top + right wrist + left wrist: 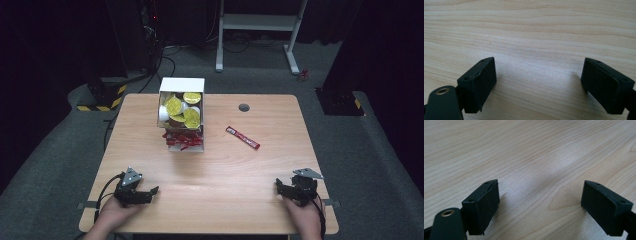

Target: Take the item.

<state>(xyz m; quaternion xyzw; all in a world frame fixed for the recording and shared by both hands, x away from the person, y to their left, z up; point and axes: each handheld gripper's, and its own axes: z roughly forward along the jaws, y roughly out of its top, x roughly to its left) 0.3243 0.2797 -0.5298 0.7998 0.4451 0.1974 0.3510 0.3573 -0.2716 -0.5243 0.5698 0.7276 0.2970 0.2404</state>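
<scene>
A white cardboard box [181,84] stands at the back middle of the wooden table [210,170], holding several yellow-lidded cups [174,105] above a heap of red sachets [181,140]. One red sachet [242,137] lies alone on the table to the box's right. My left gripper [150,192] rests near the front left edge, open, with bare wood between its jaws [540,202]. My right gripper [278,186] rests near the front right edge, also open on bare wood [539,82].
A round grey cable port [244,107] sits in the tabletop near the back edge. Beyond the table are a white desk frame [260,30], dark cabinets and cables on grey carpet. A yellow-black striped block [102,96] lies on the floor at back left.
</scene>
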